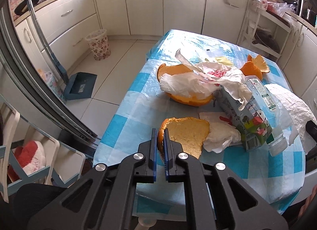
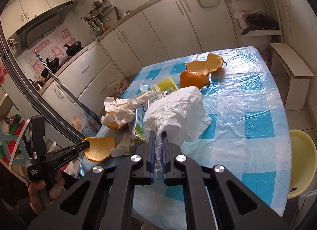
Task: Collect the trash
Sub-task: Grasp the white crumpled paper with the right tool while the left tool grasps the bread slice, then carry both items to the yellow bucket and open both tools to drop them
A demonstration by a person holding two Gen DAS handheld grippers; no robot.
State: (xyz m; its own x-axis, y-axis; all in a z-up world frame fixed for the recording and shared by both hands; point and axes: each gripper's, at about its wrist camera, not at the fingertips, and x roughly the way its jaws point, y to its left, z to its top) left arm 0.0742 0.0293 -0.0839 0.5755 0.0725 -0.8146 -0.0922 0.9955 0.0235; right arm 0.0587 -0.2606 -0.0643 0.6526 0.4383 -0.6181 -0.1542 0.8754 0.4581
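Note:
My left gripper point(image 1: 159, 133) is shut on the edge of an orange peel point(image 1: 188, 135) at the table's near left edge; the peel also shows in the right wrist view point(image 2: 100, 147), held by the left gripper point(image 2: 86, 145). My right gripper point(image 2: 158, 135) is shut on a white plastic bag point(image 2: 178, 111), lifted over the table; the bag also shows in the left wrist view point(image 1: 291, 101). More trash lies on the checked tablecloth point(image 1: 126, 123): a milk carton point(image 1: 247, 115), crumpled tissue point(image 1: 184, 85) on another peel point(image 1: 190, 100), a clear bottle point(image 1: 277, 144), and peels at the far side point(image 2: 202, 69).
A patterned waste bin point(image 1: 99, 44) stands on the floor to the left by the cabinets. A blue dustpan point(image 1: 79, 87) lies nearer. A yellow stool point(image 2: 301, 160) and a white bench point(image 2: 291, 67) stand to the right of the table. Yellow wrappers point(image 2: 166, 85) lie mid-table.

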